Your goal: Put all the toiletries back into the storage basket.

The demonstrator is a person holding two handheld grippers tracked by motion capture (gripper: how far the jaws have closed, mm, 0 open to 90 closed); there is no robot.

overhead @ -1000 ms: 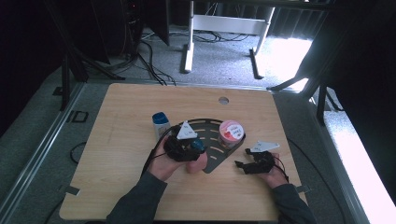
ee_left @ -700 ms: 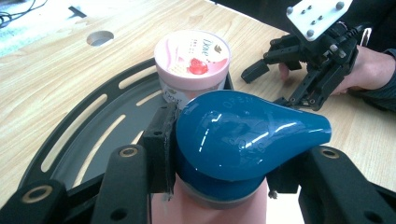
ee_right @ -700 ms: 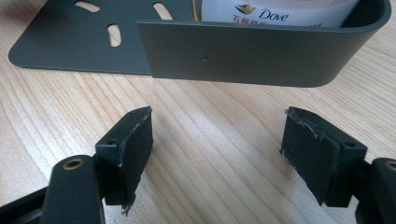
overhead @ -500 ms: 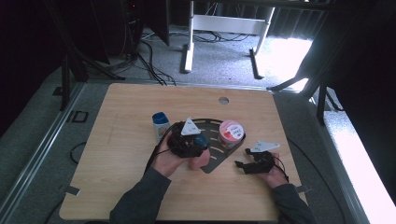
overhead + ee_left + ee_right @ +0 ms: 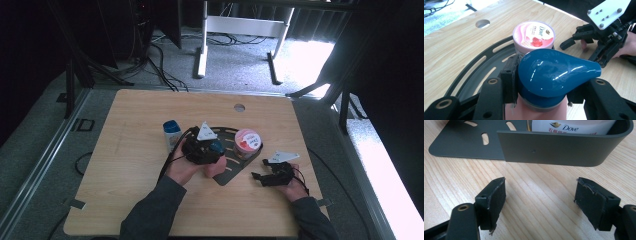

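Table (image 5: pixel 130 130) of pale wood in the high view, with a dark grey slotted metal rack (image 5: pixel 239 168) lying near its middle. Left gripper (image 5: pixel 207 150) over the rack's left part, clamped on a pink bottle with a glossy blue teardrop cap (image 5: pixel 216 147). Round pink-lidded Dove jar (image 5: pixel 247 141) sits in the rack just right of it. Small white bottle with a blue cap (image 5: pixel 172 133) stands on the wood just left of the left gripper. Right gripper (image 5: pixel 260 176) rests low on the table beside the rack's right edge.

Left gripper view: jaws pressed on both sides of the bottle's neck, right under the blue cap (image 5: pixel 554 72). Bottle upright over the rack (image 5: pixel 474 75), the jar (image 5: pixel 534 36) just behind it. Right gripper (image 5: pixel 571 42) farther off on the wood.

Right gripper view: jaws wide apart, nothing between them, bare table (image 5: pixel 539 192) below. Rack's curved wall (image 5: pixel 564 150) just ahead, apart from the pads (image 5: pixel 496 195); the jar (image 5: pixel 574 126) behind it.
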